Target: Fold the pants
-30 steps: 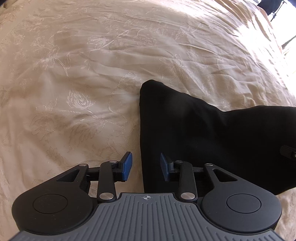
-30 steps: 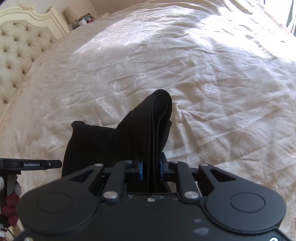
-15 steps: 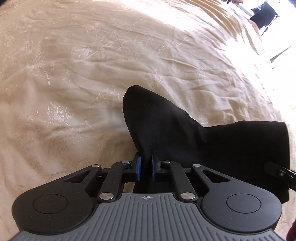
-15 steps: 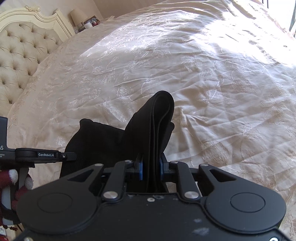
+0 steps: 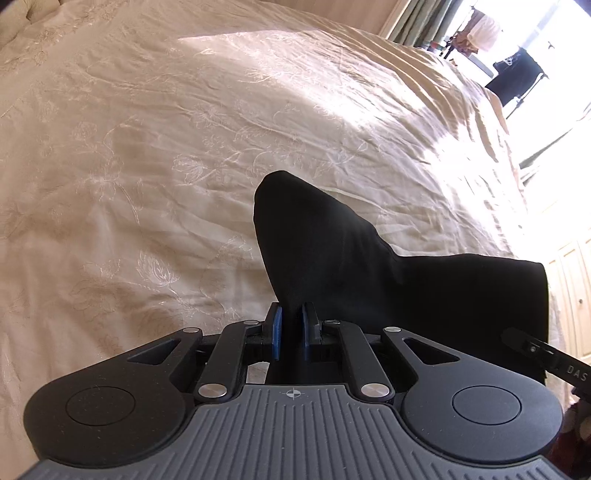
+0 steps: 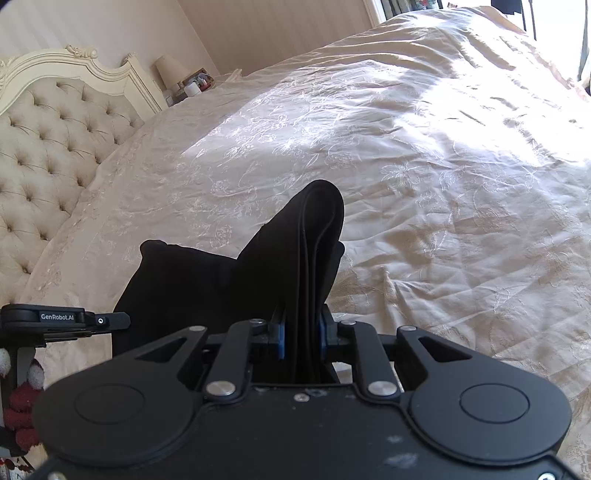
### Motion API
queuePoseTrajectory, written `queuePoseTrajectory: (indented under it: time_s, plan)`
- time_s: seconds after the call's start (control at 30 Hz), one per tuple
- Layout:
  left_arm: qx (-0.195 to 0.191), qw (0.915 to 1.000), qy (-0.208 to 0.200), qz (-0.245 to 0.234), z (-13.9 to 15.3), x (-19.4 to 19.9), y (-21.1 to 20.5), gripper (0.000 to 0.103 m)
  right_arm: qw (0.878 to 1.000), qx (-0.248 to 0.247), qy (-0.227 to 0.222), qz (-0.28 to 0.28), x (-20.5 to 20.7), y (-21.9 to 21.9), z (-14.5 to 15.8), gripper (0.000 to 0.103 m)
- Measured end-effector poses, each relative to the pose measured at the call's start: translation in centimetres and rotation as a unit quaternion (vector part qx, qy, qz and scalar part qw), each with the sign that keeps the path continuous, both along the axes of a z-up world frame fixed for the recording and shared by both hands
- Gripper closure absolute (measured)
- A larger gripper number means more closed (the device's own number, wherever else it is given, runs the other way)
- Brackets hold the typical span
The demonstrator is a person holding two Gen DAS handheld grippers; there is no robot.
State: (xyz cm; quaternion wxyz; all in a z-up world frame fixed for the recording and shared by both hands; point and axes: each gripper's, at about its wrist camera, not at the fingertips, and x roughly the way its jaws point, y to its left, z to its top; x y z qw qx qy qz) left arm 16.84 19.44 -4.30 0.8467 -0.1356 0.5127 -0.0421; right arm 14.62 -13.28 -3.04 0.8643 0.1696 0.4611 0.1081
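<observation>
The left gripper [image 5: 291, 326] has its blue pads [image 5: 276, 332] pinched tight on a thin edge of the black pants [image 5: 332, 258]; its jaws have just been closing, and the fabric sits between them. From that grip a corner of the garment rises in a rounded peak in front of the fingers. The rest of the cloth runs off to the right as a broad dark sheet above the cream embroidered bedspread [image 5: 147, 166].

In the right wrist view, the right gripper [image 6: 302, 338] clamps a thicker bundle of the pants [image 6: 303, 266], with several stacked layers showing edge-on between its blue pads [image 6: 281, 339]. The jaws stand narrow around that bundle. The folded layers curve up and over in front of the fingers, and more black cloth sags away to the left toward the other gripper's arm [image 6: 66, 319], which carries white lettering.

The bedspread [image 6: 424, 184] is wrinkled, and sunlight falls across its far side. A tufted cream headboard [image 6: 48, 155] with a carved frame stands at the head of the bed. Beyond it, a lamp [image 6: 170, 68] and small items sit on a bedside stand. In the left wrist view, curtains [image 5: 417, 18] and a bright window [image 5: 546, 55] lie beyond the bed's far corner.
</observation>
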Motion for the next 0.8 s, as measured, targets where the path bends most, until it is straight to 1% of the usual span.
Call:
queuePoseTrajectory:
  time_s: [0.03,0.1,0.17,0.2,0.23,0.3,0.37,0.53,0.6,0.67,0.73,0.77,0.8]
  plan:
    - [0.008,0.9999,-0.006,0.003,0.2,-0.2,0.3,0.103,1.0,-0.001,0.001,0.002,0.0,0.2,0.0,0.086]
    - [0.028,0.9992,-0.027,0.006,0.8,-0.5,1.1,0.103,1.0,-0.005,0.004,0.006,0.0,0.7,-0.2,0.086]
    - [0.033,0.999,-0.028,0.015,1.1,-0.3,2.4,0.103,1.0,0.001,0.013,0.011,0.3,1.4,-0.7,0.086]
    - [0.033,0.999,-0.022,0.02,0.9,-0.1,3.0,0.103,1.0,0.004,0.015,0.011,0.5,1.8,-1.0,0.086]
    - [0.034,0.999,-0.018,0.022,0.7,0.0,3.4,0.103,1.0,-0.004,0.015,0.01,0.7,2.2,-1.3,0.086]
    - [0.039,0.9991,-0.008,0.012,0.0,0.1,3.8,0.102,1.0,-0.025,0.014,0.008,1.2,2.8,-1.9,0.086]
    - [0.048,0.9987,0.014,-0.004,-1.5,-0.1,3.5,0.102,0.999,-0.032,0.011,-0.001,1.7,2.5,-2.1,0.086]
    - [0.037,0.9956,0.079,-0.034,-6.5,-1.9,1.4,0.101,0.999,-0.044,0.023,-0.018,2.7,0.6,-2.8,0.088]
    - [0.036,0.9942,0.095,-0.036,-8.0,-2.2,0.7,0.099,0.998,-0.047,0.031,-0.019,2.8,0.1,-3.3,0.088]
    - [0.039,0.9932,0.104,-0.035,-8.9,-2.1,0.1,0.098,0.997,-0.058,0.041,-0.023,2.8,-0.3,-3.9,0.088]
    - [0.046,0.9926,0.106,-0.036,-9.2,-1.8,-0.4,0.095,0.994,-0.082,0.069,-0.029,2.8,-0.6,-4.9,0.084]
    - [0.051,0.9925,0.104,-0.039,-9.1,-1.6,-0.7,0.093,0.991,-0.101,0.082,-0.037,2.8,-0.7,-5.2,0.082]
    - [0.057,0.9925,0.099,-0.042,-9.0,-1.3,-1.0,0.092,0.986,-0.131,0.093,-0.05,2.7,-0.9,-5.7,0.081]
